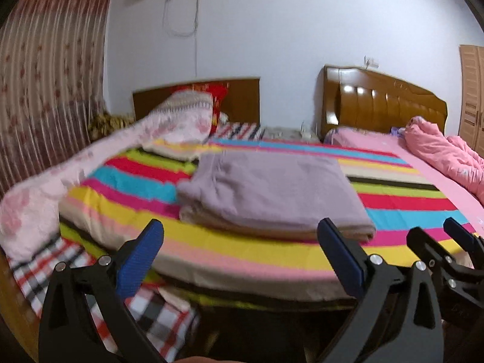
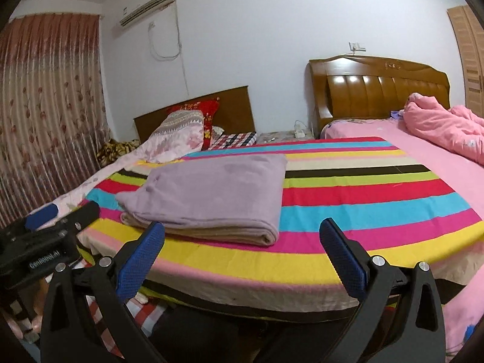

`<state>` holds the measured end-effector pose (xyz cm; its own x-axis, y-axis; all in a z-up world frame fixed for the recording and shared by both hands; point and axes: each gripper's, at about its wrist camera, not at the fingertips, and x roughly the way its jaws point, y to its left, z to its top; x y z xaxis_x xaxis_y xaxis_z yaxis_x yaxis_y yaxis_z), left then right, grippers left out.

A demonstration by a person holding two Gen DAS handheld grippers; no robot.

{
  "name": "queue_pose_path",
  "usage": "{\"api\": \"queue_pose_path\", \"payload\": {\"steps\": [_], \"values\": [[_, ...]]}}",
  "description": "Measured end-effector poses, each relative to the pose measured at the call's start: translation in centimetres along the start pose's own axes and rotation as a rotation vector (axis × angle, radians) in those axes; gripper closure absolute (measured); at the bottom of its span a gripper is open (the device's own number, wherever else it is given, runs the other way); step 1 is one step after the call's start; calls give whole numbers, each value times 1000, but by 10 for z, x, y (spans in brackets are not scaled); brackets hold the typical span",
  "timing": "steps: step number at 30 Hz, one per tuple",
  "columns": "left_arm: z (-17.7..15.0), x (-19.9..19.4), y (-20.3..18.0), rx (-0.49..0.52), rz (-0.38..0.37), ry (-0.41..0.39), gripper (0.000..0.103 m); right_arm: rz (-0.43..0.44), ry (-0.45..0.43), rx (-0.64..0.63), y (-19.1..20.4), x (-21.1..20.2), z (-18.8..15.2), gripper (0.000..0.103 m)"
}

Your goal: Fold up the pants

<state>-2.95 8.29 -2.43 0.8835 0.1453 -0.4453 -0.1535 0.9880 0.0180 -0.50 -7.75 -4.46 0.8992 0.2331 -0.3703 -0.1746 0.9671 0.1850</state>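
Left wrist view has the left tongs (image 1: pixel 240 249) at the bottom of the frame, blue pads spread wide and pinching nothing, hovering off the near edge of the bed. The right tongs (image 1: pixel 453 239) show at the lower right of that frame, also spread. Right wrist view shows the right tongs (image 2: pixel 242 249) equally wide apart and empty at the bottom centre, with the left tongs (image 2: pixel 45 214) at the lower left; white lettering on their black body seems to read "GenRobot.AI".

Just beyond both tongs, touched by neither, the folded pants (image 2: pixel 211 193) lie as a flat lilac-grey stack with a beige inner layer along the near fold. They rest on the striped sheet (image 2: pixel 363 211), left of centre in the right wrist view. The near edge of the sheet curves over the mattress just ahead of the pads.

Right of the pants the stripes run bare up to the pink sheet (image 2: pixel 423 157); left of them a pale floral quilt (image 1: pixel 45 187) crowds the side of the bed.

Farther back sit a wooden headboard (image 2: pixel 381 87), a pink comforter (image 2: pixel 444 127), and an air conditioner (image 2: pixel 145 6) in the upper left.
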Motion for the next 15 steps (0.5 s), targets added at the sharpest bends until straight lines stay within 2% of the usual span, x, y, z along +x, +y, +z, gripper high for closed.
{"api": "queue_pose_path", "payload": {"steps": [6,15], "values": [[-14,6,-4,36,0,16,2,-2,-8,15,-3,-6,-4,5],[-14,8,-4,32,2,28,2,1,-14,3,-1,-6,-5,5]]}}
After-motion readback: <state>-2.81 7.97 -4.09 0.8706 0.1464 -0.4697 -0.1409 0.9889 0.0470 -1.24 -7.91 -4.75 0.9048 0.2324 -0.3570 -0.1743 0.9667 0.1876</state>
